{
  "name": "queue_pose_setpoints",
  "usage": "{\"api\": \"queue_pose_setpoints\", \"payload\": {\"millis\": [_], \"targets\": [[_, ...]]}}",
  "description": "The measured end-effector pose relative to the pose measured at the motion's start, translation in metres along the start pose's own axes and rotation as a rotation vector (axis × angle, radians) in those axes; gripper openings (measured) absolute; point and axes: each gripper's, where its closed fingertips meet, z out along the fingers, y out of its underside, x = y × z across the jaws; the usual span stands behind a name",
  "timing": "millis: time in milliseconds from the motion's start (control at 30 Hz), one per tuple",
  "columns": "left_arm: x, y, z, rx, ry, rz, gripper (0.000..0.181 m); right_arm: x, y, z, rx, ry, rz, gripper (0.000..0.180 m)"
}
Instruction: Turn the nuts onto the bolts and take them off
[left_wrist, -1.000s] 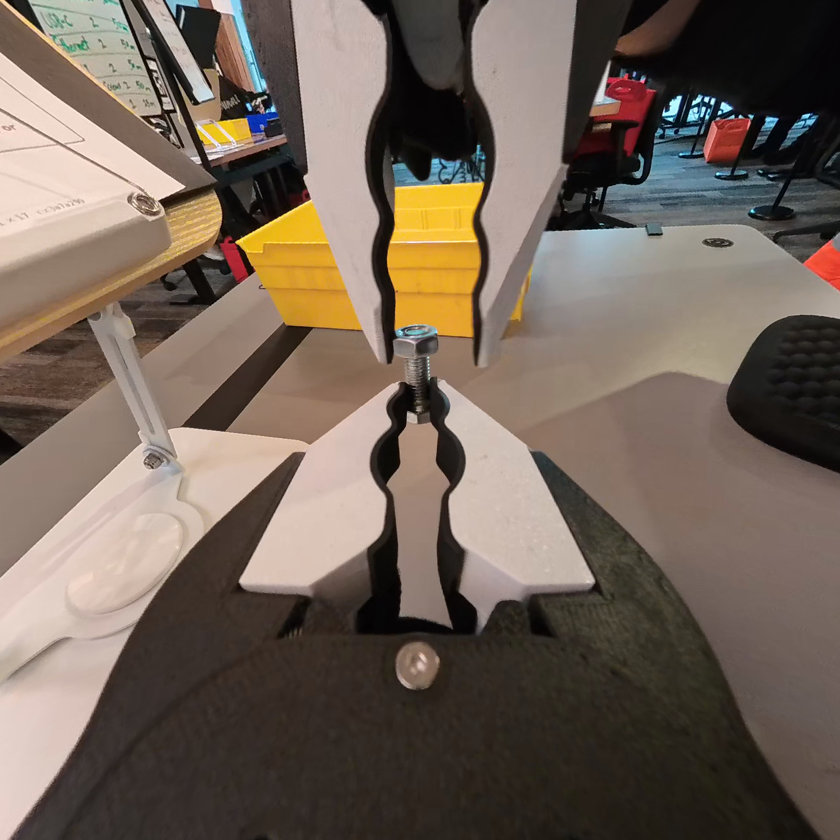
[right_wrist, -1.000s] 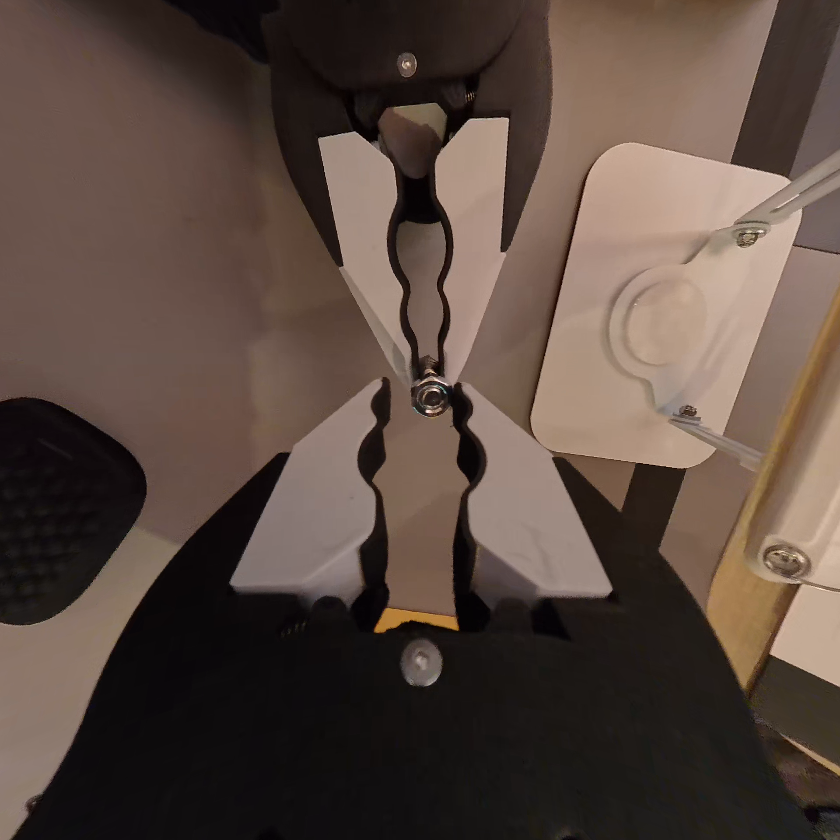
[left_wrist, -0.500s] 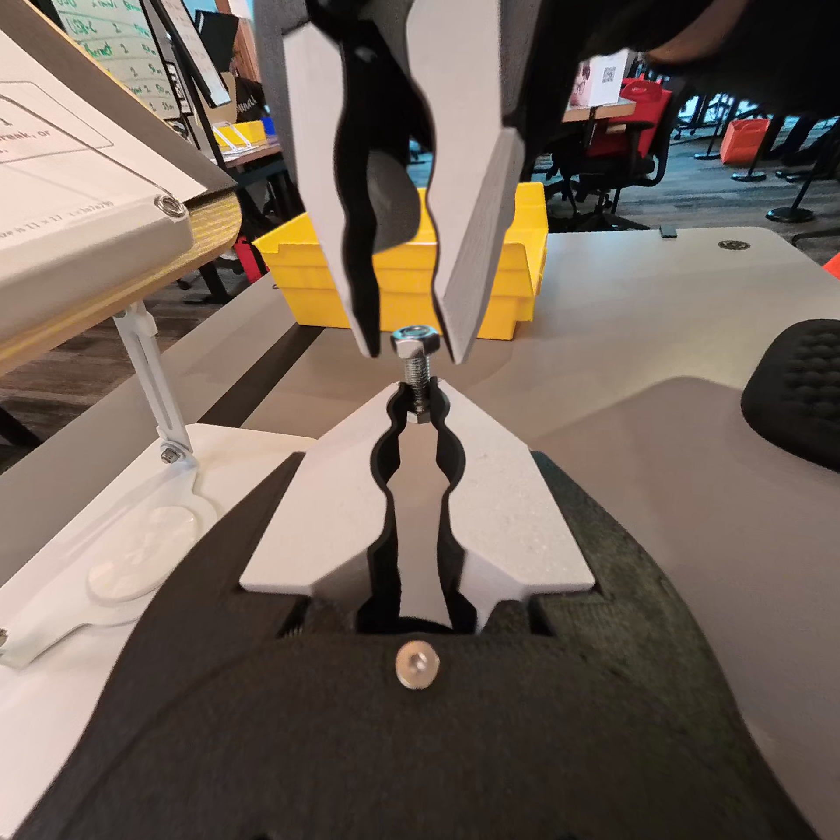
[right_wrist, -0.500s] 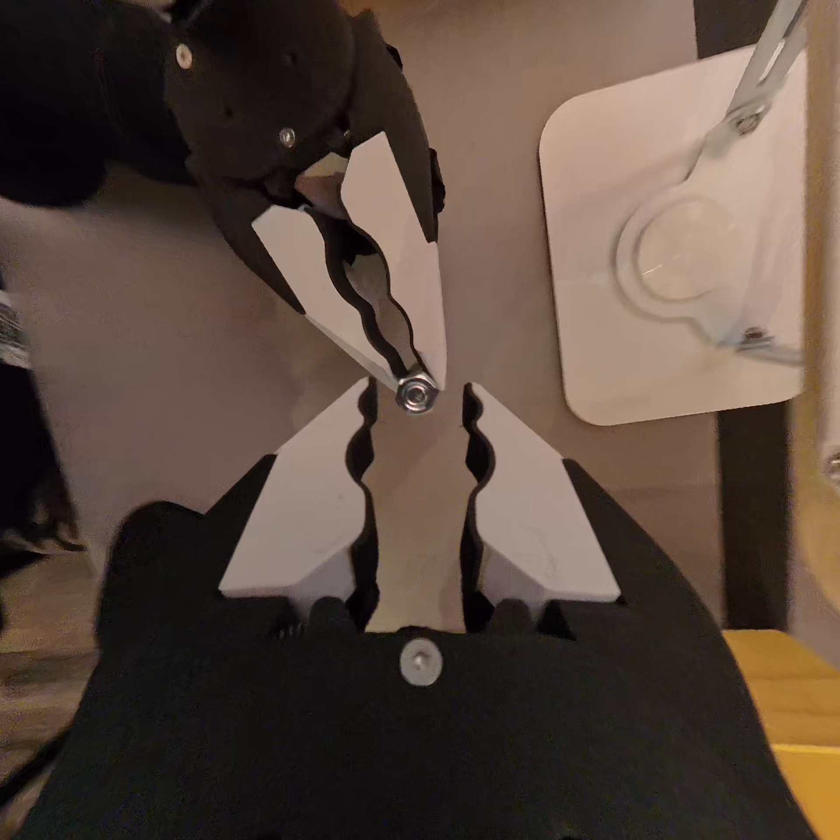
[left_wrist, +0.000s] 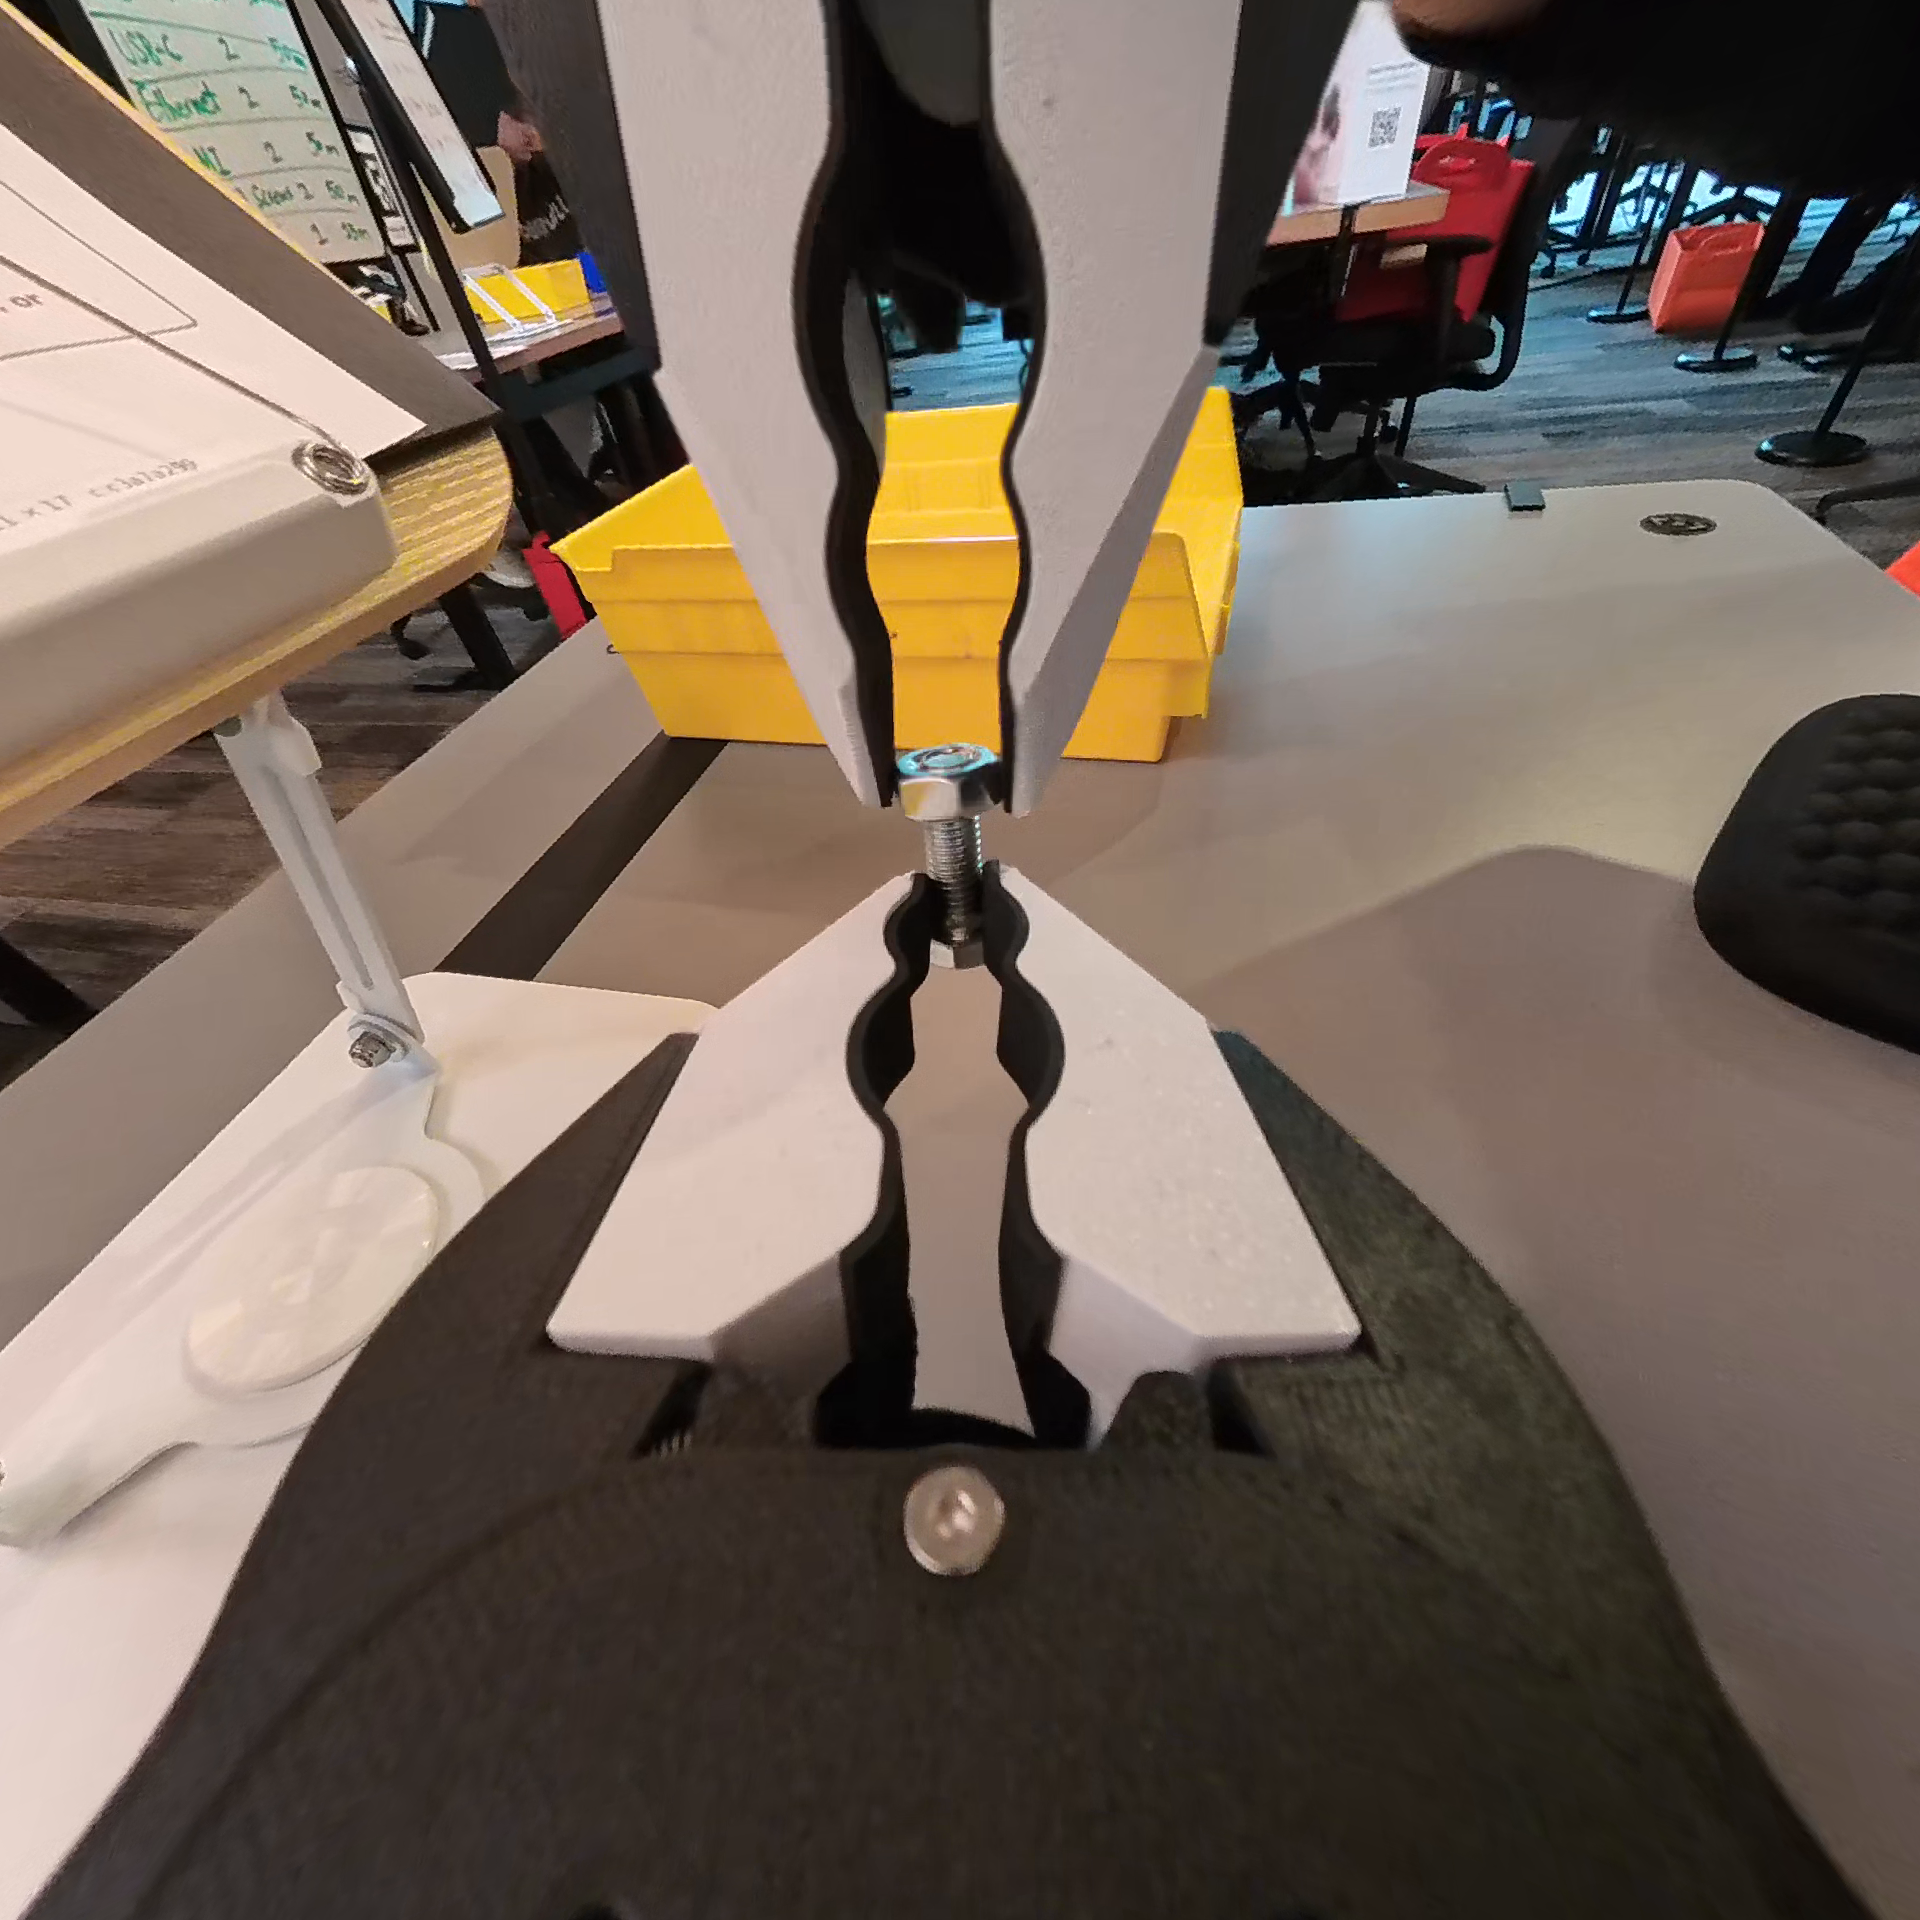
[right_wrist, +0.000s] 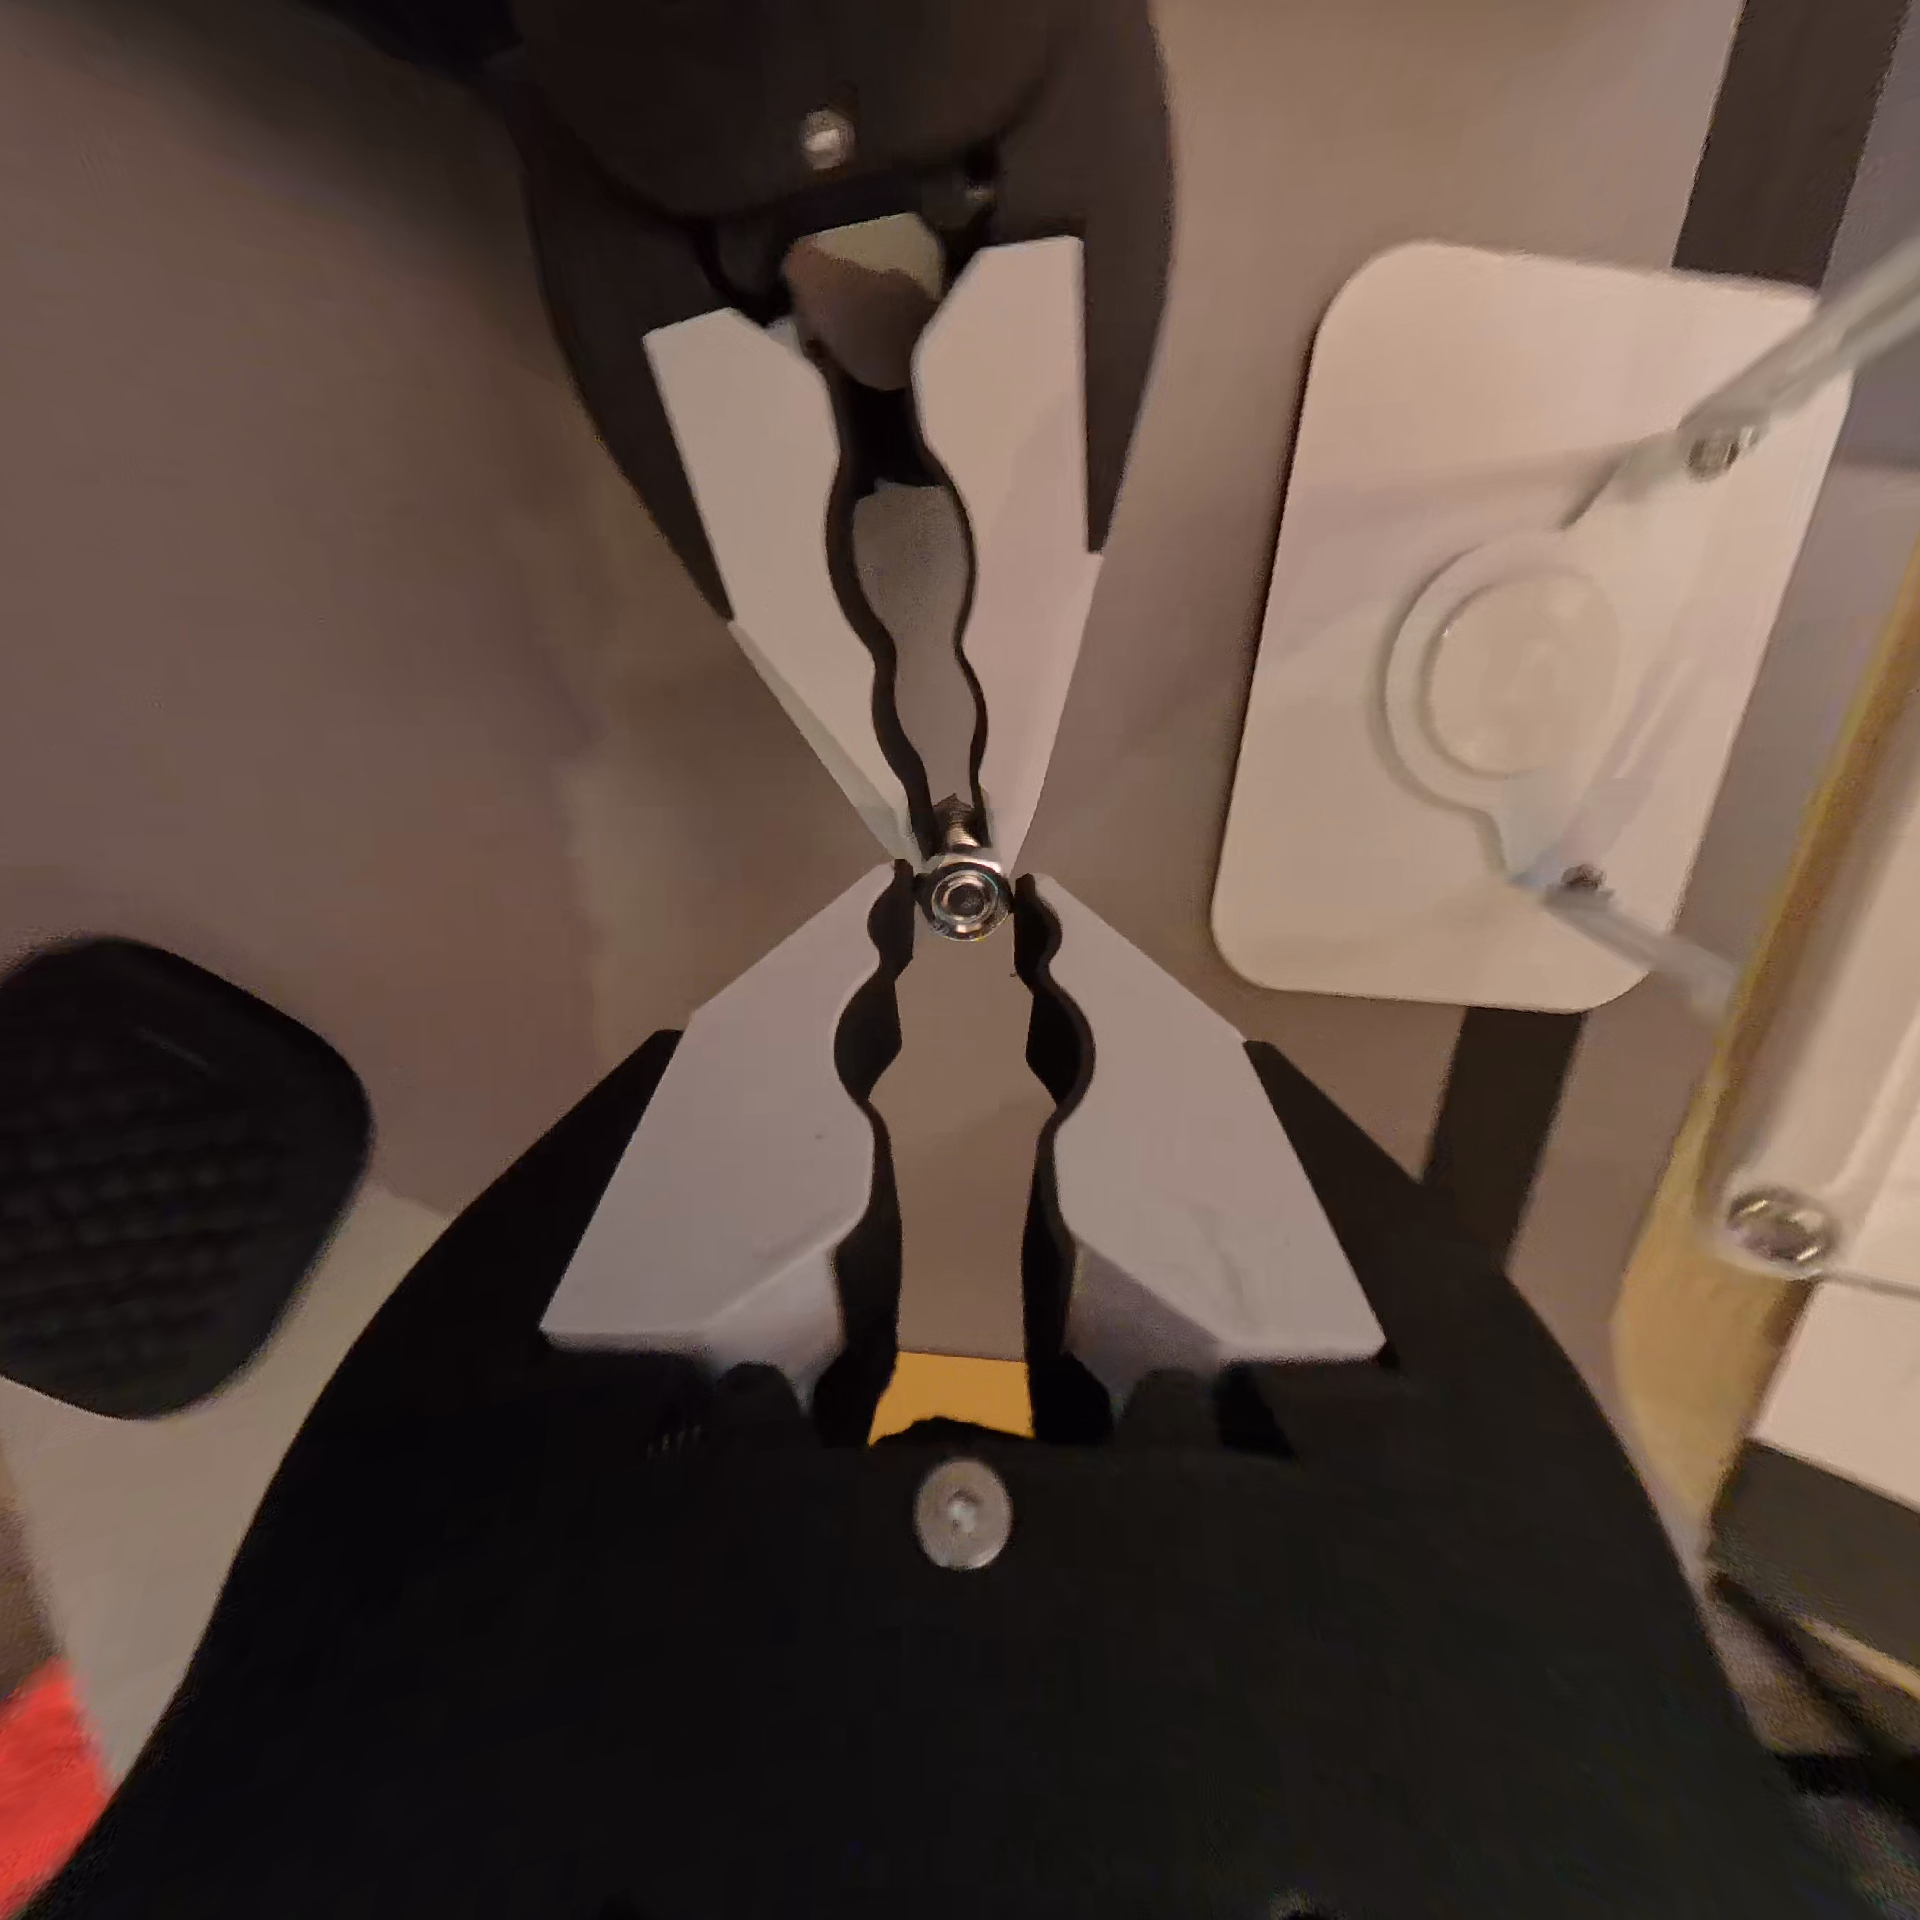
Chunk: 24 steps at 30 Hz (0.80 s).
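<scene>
My right gripper (left_wrist: 951, 805) has swung back square and pinched the nut (left_wrist: 949, 792); left gripper (left_wrist: 954, 914) clamps the bolt (left_wrist: 951, 878), ready to turn.

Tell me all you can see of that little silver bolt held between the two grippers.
The bolt is small, bright, shiny metal, standing upright above the grey table. Its threaded shank is bare in the middle. The left gripper is shut on its lower end, where a hexagonal part shows. At the top sits a hex nut, with the right gripper's tips closed against its sides.
</scene>
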Motion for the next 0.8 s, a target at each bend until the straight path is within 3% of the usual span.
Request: {"api": "queue_pose_setpoints", "payload": {"millis": [133,200,367,567,800], "targets": [[-0.005,0.001,-0.002,0.0,-0.017,-0.01,0.008,0.006,-0.002,0.002,0.081,-0.097,0.459,0.017],[-0.007,0.002,-0.003,0.001,-0.02,-0.017,0.007,0.007,-0.004,0.002,0.126,-0.121,0.531,0.017],[-0.004,-0.002,-0.002,0.013,-0.013,-0.011,0.007,0.012,-0.003,-0.006,0.127,-0.042,0.346,0.047],[-0.004,-0.002,-0.002,0.018,-0.01,-0.013,0.007,0.007,0.006,-0.007,-0.012,0.068,-0.047,0.039],[-0.001,-0.003,-0.001,0.019,-0.003,-0.008,0.007,0.0,0.002,-0.001,-0.026,0.042,-0.124,0.019]]}}
